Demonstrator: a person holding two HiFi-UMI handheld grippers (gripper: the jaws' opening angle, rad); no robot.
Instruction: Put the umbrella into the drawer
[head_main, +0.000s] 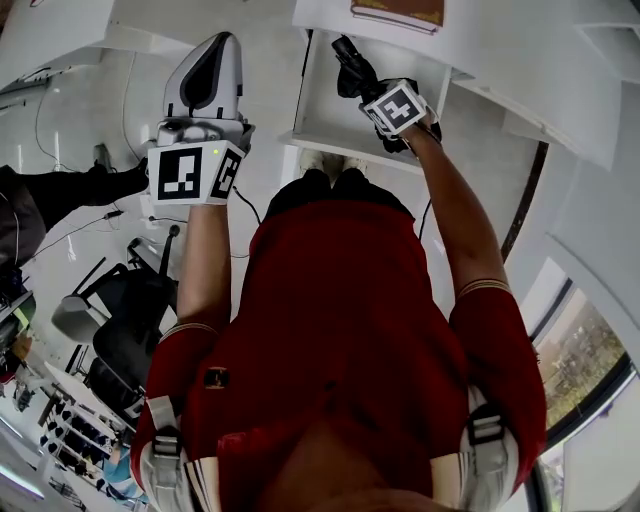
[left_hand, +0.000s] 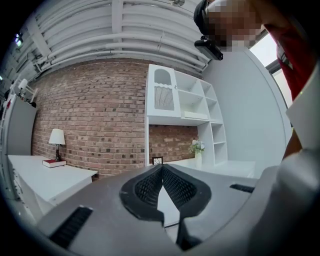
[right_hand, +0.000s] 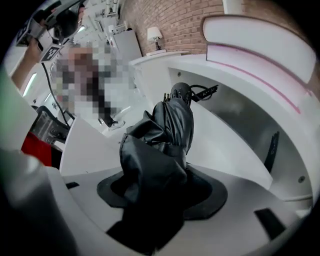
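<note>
The right gripper (right_hand: 161, 192) points steeply down, its 2 jaws spread wide and clamped on a black folded fabric umbrella (right_hand: 169, 131). The umbrella's handle end hangs inside an open white drawer (right_hand: 227, 147). The left gripper (left_hand: 162, 171) is level, jaws together at the tips and empty, facing a brick wall.

Top centre of my head view: open white drawer (head_main: 320, 120), book (head_main: 398, 12) on the white desktop (head_main: 500, 40) above it. Lower left, left gripper view: white table (left_hand: 40, 177) carrying lamp (left_hand: 56, 139), red book (left_hand: 51, 163).
</note>
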